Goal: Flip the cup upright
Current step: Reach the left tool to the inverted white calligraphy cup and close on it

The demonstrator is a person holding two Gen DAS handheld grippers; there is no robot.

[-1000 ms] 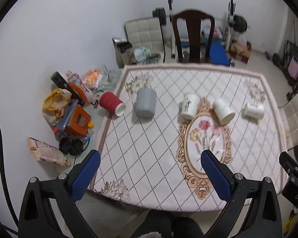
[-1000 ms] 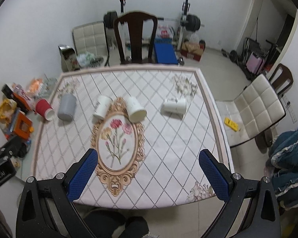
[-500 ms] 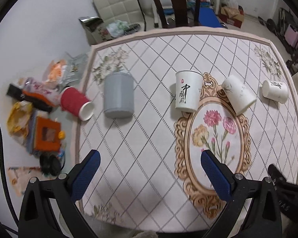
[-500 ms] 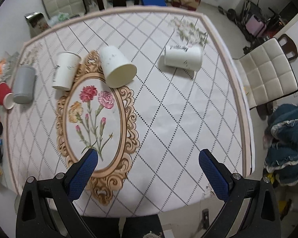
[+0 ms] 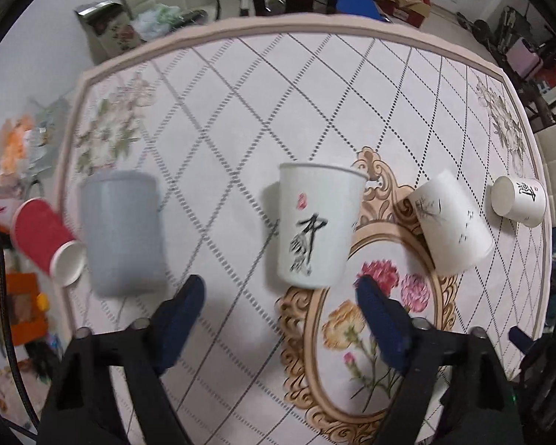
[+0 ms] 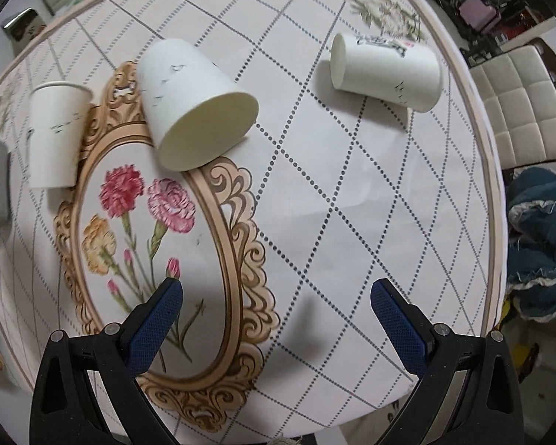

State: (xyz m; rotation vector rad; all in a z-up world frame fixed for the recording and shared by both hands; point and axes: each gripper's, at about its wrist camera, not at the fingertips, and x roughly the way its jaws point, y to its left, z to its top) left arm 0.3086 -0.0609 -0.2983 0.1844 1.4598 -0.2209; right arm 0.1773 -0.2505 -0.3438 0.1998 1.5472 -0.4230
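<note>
**Paper cups scattered over the patterned tablecloth**

White paper is what most of the cups are made of, and their places are given relative to the oval floral medallion (image 6: 148,244) printed on the tablecloth (image 6: 352,222). A calligraphy cup (image 5: 317,226) is seen standing at the medallion's far left edge, its rim uppermost. A tipped cup (image 6: 194,105) is laid on its side across the medallion's far rim, its open mouth turned toward the near edge. A second tipped cup (image 6: 387,68) is laid on its side well to the right of the medallion, its base pointed toward it. A grey cup (image 5: 120,231) is placed well to the left of the medallion, and a red cup (image 5: 46,237) is laid on its side just beyond it at the cloth's border.

The left gripper (image 5: 280,296) is held just short of the calligraphy cup, its jaws spread wide and nothing held. The right gripper (image 6: 276,304) is held over the medallion's near right side, its jaws likewise spread with nothing between them.
</note>
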